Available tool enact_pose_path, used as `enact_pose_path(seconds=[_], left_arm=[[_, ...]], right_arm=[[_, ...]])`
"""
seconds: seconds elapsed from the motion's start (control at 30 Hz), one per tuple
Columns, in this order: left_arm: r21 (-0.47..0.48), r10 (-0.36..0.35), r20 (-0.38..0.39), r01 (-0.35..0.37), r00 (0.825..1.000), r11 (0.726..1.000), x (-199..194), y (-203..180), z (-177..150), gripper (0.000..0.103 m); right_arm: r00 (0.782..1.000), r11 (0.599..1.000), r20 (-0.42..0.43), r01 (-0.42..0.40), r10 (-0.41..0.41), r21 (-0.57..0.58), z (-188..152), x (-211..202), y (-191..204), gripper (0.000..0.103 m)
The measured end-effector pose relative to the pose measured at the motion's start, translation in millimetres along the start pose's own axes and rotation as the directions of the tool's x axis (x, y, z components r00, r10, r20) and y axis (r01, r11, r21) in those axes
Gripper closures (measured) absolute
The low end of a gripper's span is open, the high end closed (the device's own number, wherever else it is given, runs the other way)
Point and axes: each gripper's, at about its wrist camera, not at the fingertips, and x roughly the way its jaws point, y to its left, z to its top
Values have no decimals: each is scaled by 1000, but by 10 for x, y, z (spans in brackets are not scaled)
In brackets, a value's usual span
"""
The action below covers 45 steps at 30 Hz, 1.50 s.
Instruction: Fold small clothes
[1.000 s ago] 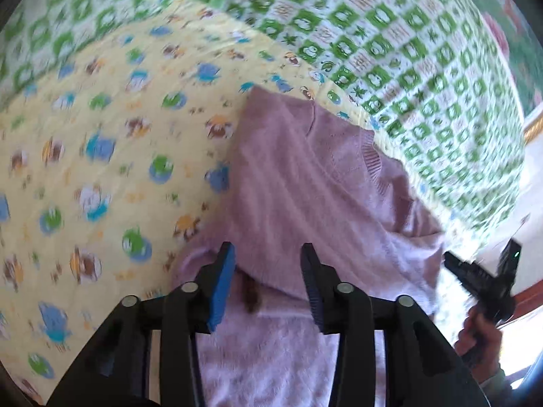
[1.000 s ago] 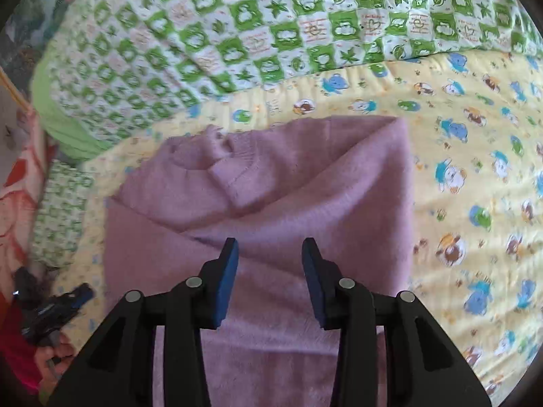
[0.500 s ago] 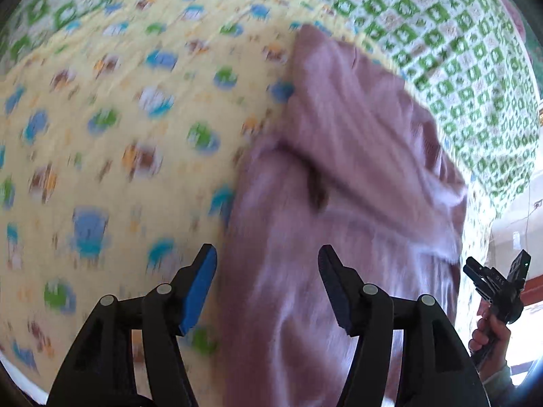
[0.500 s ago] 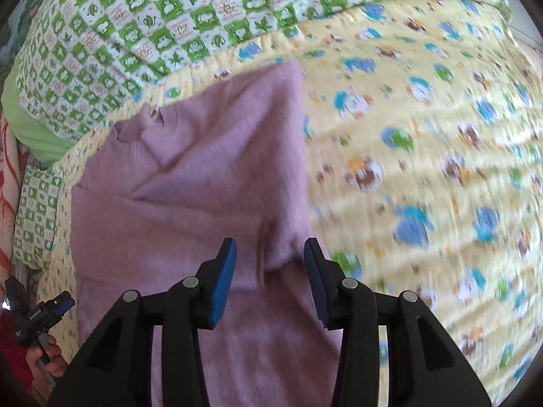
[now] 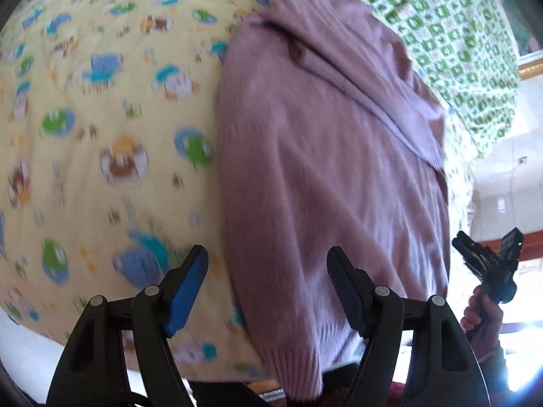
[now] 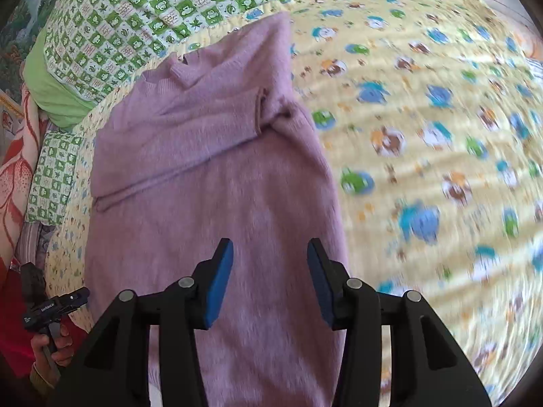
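Note:
A mauve knitted sweater (image 5: pixel 322 176) lies flat on the yellow cartoon-print quilt (image 5: pixel 101 135), its sleeves folded across the chest (image 6: pixel 203 129) and its ribbed hem (image 5: pixel 298 366) hanging over the bed's near edge. My left gripper (image 5: pixel 267 254) hovers over the sweater's lower left side. Its jaws are opening wide and the pads touch nothing. My right gripper (image 6: pixel 269 244) hangs above the lower body of the sweater (image 6: pixel 237 220). Its jaws are opening too, with only the flat knit beneath them. The right gripper (image 5: pixel 487 240) also shows at the far right of the left wrist view.
A green checked quilt (image 6: pixel 152 10) and a green pillow (image 6: pixel 51 91) lie beyond the collar. Red patterned cloth (image 6: pixel 13 156) borders the bed on the left. A hand (image 6: pixel 51 342) holds the other gripper's grip there. The bed's edge (image 5: pixel 203 373) runs just under the left fingers.
Both grippers have drawn back from the folded sleeves toward the hem and the bed's near edge. The left jaws have spread much wider, the right ones a little. The sleeve cuffs stay folded.

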Motion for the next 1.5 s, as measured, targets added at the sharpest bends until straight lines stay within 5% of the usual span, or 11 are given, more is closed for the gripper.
enact_pose_path(seconds=[0.37, 0.7, 0.77, 1.0, 1.07, 1.17, 1.3, 1.5], left_arm=[[2, -102, -93, 103, 990, 995, 153, -55, -374, 26], [-60, -211, -60, 208, 976, 976, 184, 31, -445, 23], [-35, -213, -59, 211, 975, 977, 199, -19, -447, 31], [13, -172, -74, 173, 982, 985, 294, -100, -453, 88], [26, -182, -57, 183, 982, 983, 251, -119, -473, 91], [81, -190, -24, 191, 982, 978, 72, -200, -531, 92], [106, -240, 26, 236, 970, 966, -184, -181, -597, 92], [109, -148, -4, 147, 989, 983, -17, 25, -590, 92]], right_arm=[[1000, 996, 21, -14, 12, 90, -739, -383, -281, 55], [994, 974, -15, -105, 110, 199, -1187, -429, -561, 55], [990, 968, -27, -131, 140, 212, -1265, -411, -574, 55], [967, 949, -68, -225, 245, 221, -1435, -241, -488, 55], [960, 940, -59, -253, 273, 228, -1454, -213, -468, 56], [959, 950, -86, -251, 271, 186, -1467, -197, -398, 95], [960, 946, -22, -270, 279, 180, -1468, -409, -546, 96], [964, 951, -26, -257, 265, 173, -1498, -378, -582, 96]])
